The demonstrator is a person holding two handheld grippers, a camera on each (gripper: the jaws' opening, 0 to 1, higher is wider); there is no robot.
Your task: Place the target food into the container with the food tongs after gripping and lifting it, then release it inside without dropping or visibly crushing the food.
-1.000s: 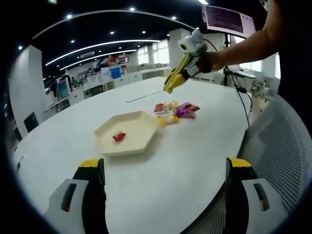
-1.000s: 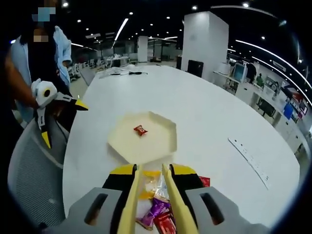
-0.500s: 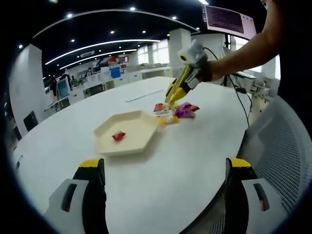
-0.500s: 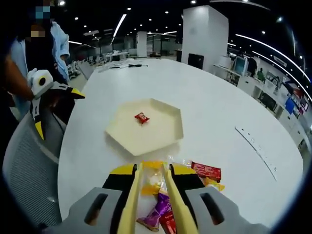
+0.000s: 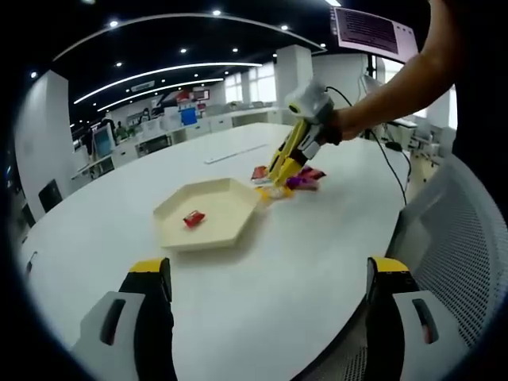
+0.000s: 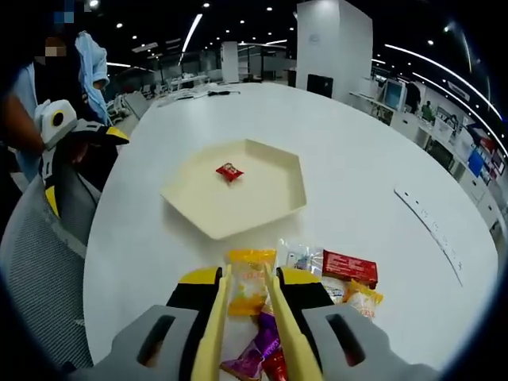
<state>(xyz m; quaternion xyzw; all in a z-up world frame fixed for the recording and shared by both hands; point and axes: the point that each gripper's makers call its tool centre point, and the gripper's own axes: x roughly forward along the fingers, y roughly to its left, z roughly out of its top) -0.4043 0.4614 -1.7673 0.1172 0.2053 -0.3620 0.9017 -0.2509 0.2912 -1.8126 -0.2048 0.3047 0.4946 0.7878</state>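
A cream hexagonal tray (image 5: 226, 230) (image 6: 262, 214) sits mid-table with one small red snack (image 5: 193, 219) (image 6: 229, 171) in it. Beside the tray lies a pile of wrapped snacks (image 5: 295, 181): a yellow-orange packet (image 6: 248, 287), a red one (image 6: 349, 267), a purple one (image 6: 258, 352). My right gripper (image 6: 250, 274) (image 5: 279, 169) is shut on yellow food tongs (image 6: 216, 321), whose two blades straddle the yellow-orange packet down at the pile. I cannot tell whether they squeeze it. My left gripper (image 5: 268, 270) (image 6: 59, 155) stands wide open near the table's edge, holding nothing.
The round white table (image 5: 262, 270) also carries a long pale strip (image 5: 234, 154) (image 6: 429, 232) beyond the pile. A grey mesh chair (image 5: 456, 238) (image 6: 36, 270) stands at the table's edge. A person's arm (image 5: 397, 75) reaches over the table. Office desks fill the background.
The right gripper has come down with the tongs onto the snack pile; the yellow-orange packet now lies between the blades. The left gripper and the tray have stayed put.
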